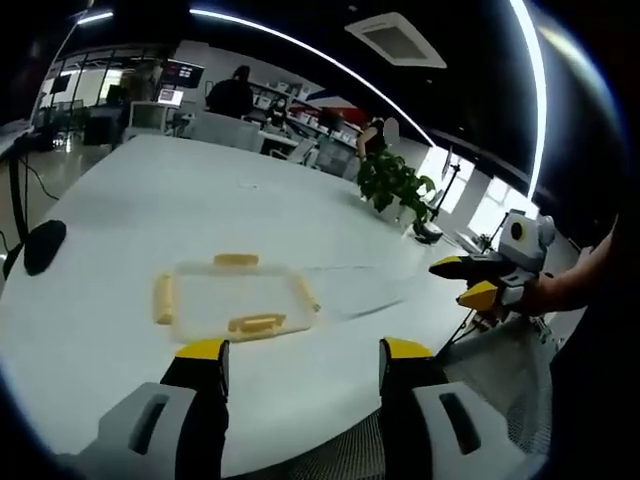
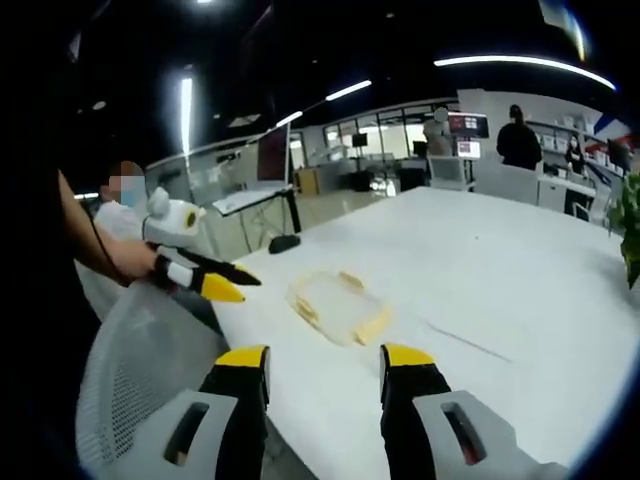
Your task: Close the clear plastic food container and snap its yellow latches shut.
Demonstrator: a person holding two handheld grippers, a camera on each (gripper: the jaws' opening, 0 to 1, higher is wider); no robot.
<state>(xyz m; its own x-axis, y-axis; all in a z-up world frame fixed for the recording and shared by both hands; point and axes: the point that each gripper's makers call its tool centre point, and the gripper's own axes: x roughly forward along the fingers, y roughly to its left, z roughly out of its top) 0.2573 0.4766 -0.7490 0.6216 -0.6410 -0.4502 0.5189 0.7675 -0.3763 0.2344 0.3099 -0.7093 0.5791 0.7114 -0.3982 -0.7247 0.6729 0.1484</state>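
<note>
Both grippers, left gripper (image 1: 300,365) and right gripper (image 2: 325,372), hang open and empty short of the clear container (image 1: 232,298) on the tabletop (image 1: 150,200); latching looks untouched.

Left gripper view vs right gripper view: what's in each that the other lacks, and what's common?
Left gripper view alone: a potted plant at the table's far edge and a black round object on the table to the left.

Right gripper view alone: a dark monitor on a stand beyond the table.

Both: the white table, the container with its yellow latches, and both open grippers, left and right.
</note>
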